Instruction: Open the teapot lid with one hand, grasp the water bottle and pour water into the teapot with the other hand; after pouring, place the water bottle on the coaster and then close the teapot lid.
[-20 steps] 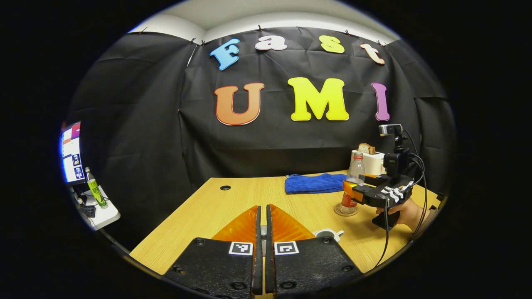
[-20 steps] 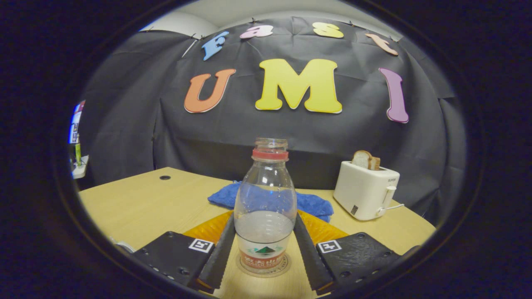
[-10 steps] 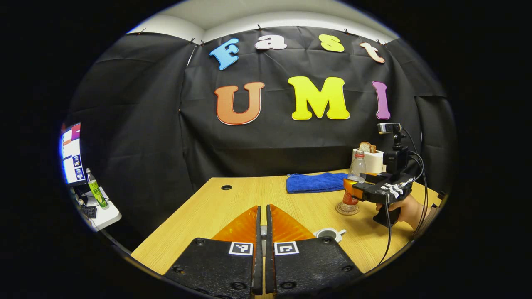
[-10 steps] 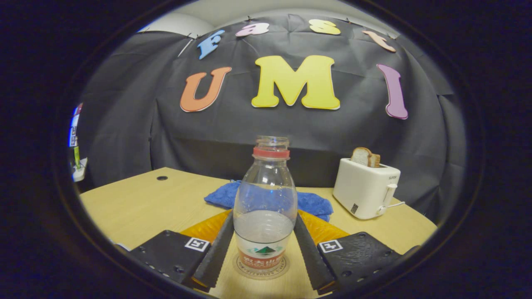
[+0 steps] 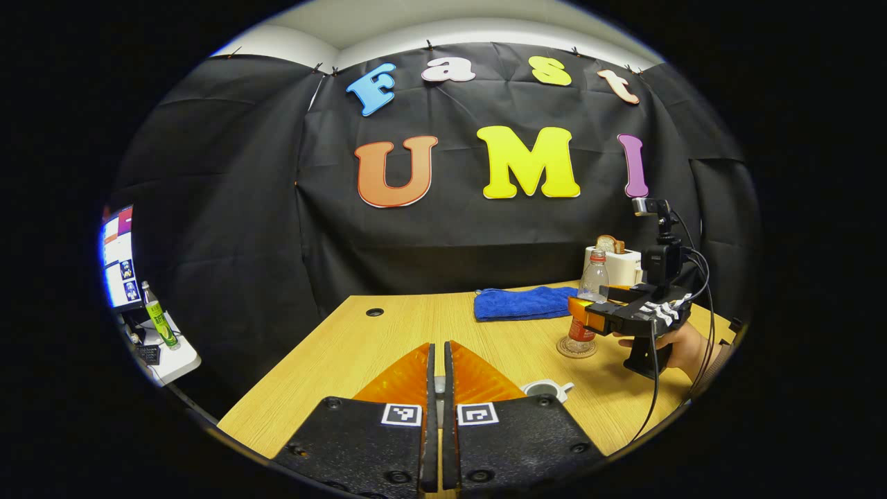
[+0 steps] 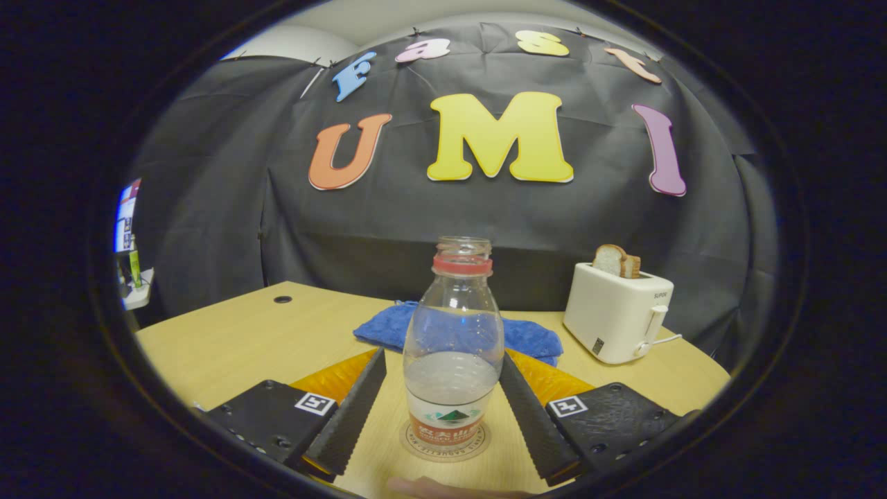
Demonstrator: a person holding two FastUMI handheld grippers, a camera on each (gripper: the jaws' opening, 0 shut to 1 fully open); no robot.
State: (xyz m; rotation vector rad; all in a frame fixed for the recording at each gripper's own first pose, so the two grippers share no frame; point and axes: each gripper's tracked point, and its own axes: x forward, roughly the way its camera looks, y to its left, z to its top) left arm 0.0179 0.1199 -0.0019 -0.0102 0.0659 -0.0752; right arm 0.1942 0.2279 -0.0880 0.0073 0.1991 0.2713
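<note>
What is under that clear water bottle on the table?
The water bottle stands upright on a round coaster, whose rim shows all around the bottle's base. The coaster lies on the wooden table. The coaster's middle is covered by the bottle, so any pattern there cannot be seen.

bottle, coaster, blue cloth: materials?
Water bottle: clear, glossy plastic by the look; the cloth shows through it.
Coaster: thin round disc, matte tan, printed rim; cork or wood, can't tell.
Blue cloth: soft, fuzzy, rumpled; likely terry or microfibre.
</note>
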